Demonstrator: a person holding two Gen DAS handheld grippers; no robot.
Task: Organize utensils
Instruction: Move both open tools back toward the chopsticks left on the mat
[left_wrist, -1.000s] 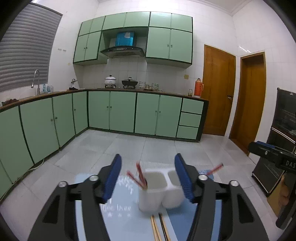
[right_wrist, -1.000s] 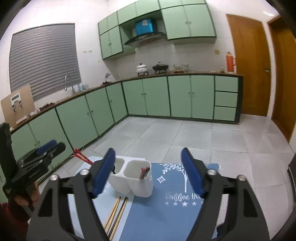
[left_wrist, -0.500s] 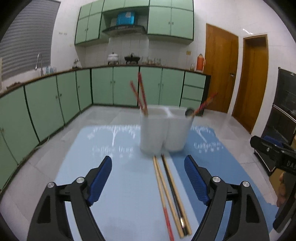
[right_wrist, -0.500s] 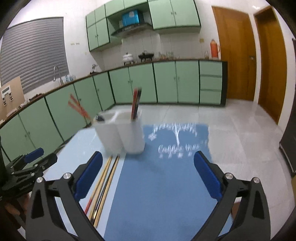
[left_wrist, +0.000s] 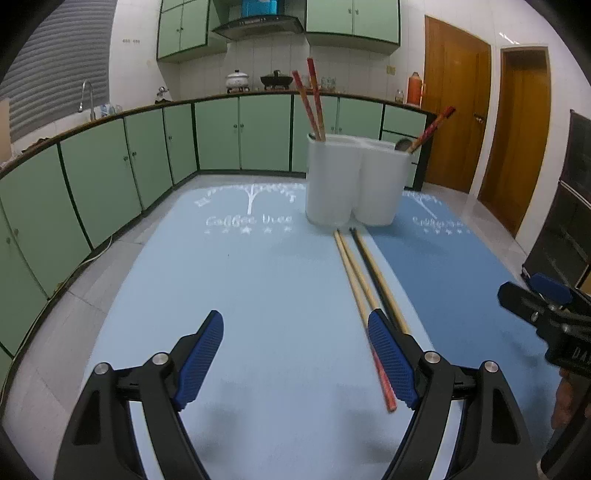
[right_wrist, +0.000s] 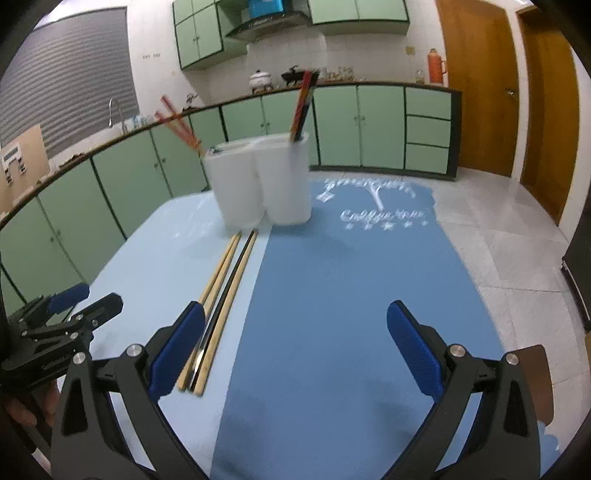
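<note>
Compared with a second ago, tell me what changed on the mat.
Both grippers pulled back from the white holder and tilted down, so the left gripper and right gripper now hover over the near mat, open and empty. The loose chopsticks and those in the holder stayed put.

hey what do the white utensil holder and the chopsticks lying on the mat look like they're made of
White utensil holder: probably matte plastic, smooth, slightly translucent walls, though ceramic is possible. Loose chopsticks: pale ones look like bamboo or wood, the dark one appears lacquered, with a glossy sheen.
</note>
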